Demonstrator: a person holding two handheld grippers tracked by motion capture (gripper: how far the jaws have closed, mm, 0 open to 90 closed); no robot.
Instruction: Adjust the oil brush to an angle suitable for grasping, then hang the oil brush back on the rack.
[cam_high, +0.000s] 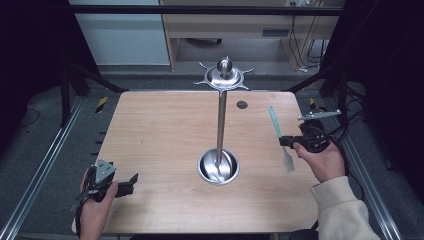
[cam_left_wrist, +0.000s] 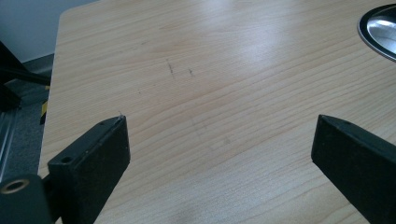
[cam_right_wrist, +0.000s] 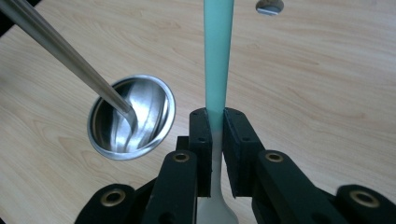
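A light wooden bench with rounded corners (cam_high: 160, 130) is seen from above, and a round polished steel base dish (cam_high: 218, 167) is set on it near the middle, somewhat toward the near edge. From the dish a slim steel pole (cam_high: 221, 125) rises to a round steel top plate with curved hooks and a ball knob (cam_high: 223, 75). A small dark round hole (cam_high: 242, 105) is set in the bench toward the far right corner. At the right edge the right gripper (cam_high: 286, 141) is held in a hand (cam_high: 325, 161), and its jaws are closed on a long utensil with a teal handle and a pale translucent head (cam_high: 280, 137), gripped where teal meets pale and held above the bench. At the near left corner the left gripper (cam_high: 131, 183) is held in the other hand (cam_high: 95, 212) with its jaws spread wide over bare wood.
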